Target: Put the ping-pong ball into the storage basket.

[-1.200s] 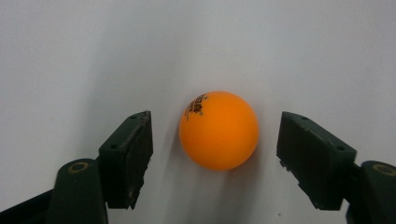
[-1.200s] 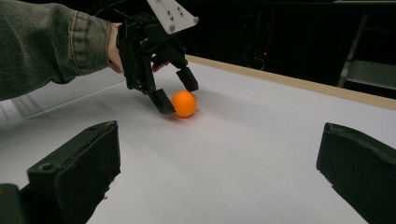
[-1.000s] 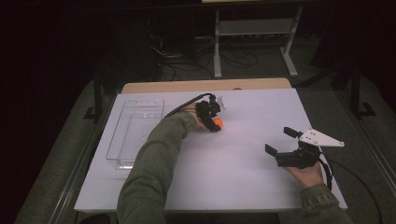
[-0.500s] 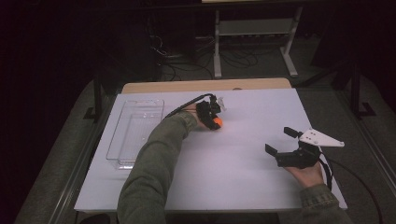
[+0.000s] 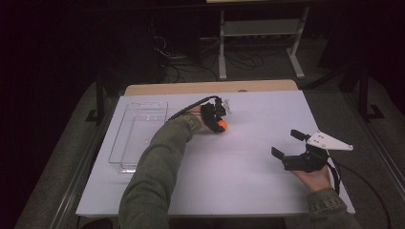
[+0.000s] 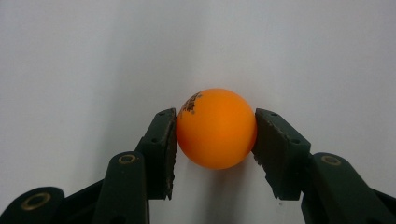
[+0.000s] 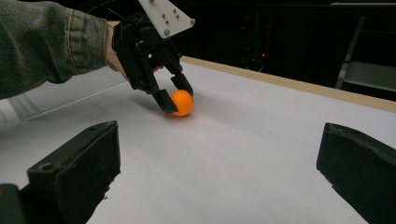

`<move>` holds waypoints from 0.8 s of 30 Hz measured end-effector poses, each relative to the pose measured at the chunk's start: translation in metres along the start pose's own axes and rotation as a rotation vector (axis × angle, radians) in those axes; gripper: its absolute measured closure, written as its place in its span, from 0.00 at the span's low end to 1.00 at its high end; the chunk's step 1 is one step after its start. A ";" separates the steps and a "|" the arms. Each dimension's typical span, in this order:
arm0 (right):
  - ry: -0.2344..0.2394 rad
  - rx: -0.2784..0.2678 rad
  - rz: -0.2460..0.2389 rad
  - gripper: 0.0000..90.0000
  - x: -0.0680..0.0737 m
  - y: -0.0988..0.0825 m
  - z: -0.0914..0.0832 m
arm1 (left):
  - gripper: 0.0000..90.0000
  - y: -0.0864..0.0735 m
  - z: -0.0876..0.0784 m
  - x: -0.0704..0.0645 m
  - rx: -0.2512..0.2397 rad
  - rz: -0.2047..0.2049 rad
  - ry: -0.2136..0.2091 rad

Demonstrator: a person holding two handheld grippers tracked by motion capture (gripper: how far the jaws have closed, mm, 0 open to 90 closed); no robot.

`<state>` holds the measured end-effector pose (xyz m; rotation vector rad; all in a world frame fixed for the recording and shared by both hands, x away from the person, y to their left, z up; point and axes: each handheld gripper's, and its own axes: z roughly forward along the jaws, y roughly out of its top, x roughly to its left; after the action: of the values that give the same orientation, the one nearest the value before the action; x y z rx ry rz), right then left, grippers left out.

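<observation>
From the high view, the left gripper [image 5: 220, 125] reached out over the middle of the white table [image 5: 248, 191], toward its far half, and the orange ball [image 5: 222, 125] sat at its tip. A clear tray [image 5: 136, 136] lay at the left side of the table, apart from the ball. The right gripper [image 5: 286, 145] rested near the right edge, well apart from the ball, its jaws spread wide with nothing between them. A green sleeve [image 5: 153, 181] ran up from the bottom edge to the left gripper.

In the left gripper view, the ball [image 6: 216, 128] sat between the two black jaws, resting on the table [image 6: 93, 56]. The jaws had just been closing, and both pads [image 6: 164, 149] pressed against the ball's sides, so the left gripper [image 6: 216, 135] gripped it. A dark printed mark showed on the ball's upper left.

In the right gripper view, the right gripper [image 7: 219, 158] stood wide open over bare table [image 7: 224, 177], holding nothing. Farther off, the left gripper [image 7: 176, 97] pointed steeply down with the ball [image 7: 182, 102] pinched between its fingertips, the ball touching the table. The tray [image 7: 51, 100] lay behind the sleeve [image 7: 46, 42], at the left.
</observation>
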<state>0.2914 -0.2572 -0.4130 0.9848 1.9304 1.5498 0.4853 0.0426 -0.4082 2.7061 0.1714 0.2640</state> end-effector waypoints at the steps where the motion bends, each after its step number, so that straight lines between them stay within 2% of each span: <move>1: 0.000 0.000 0.000 0.00 0.000 0.000 0.000 | 0.56 0.000 -0.002 0.000 -0.004 0.000 0.003; 14: 0.000 0.000 0.001 0.00 0.000 0.000 0.001 | 0.56 0.006 -0.025 -0.003 -0.020 0.011 0.014; 24: 0.003 0.000 0.000 0.00 0.001 0.000 0.001 | 0.56 0.008 -0.050 -0.006 -0.055 0.022 0.029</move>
<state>0.2915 -0.2561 -0.4130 0.9835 1.9317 1.5526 0.4695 0.0539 -0.3614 2.6516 0.1409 0.3095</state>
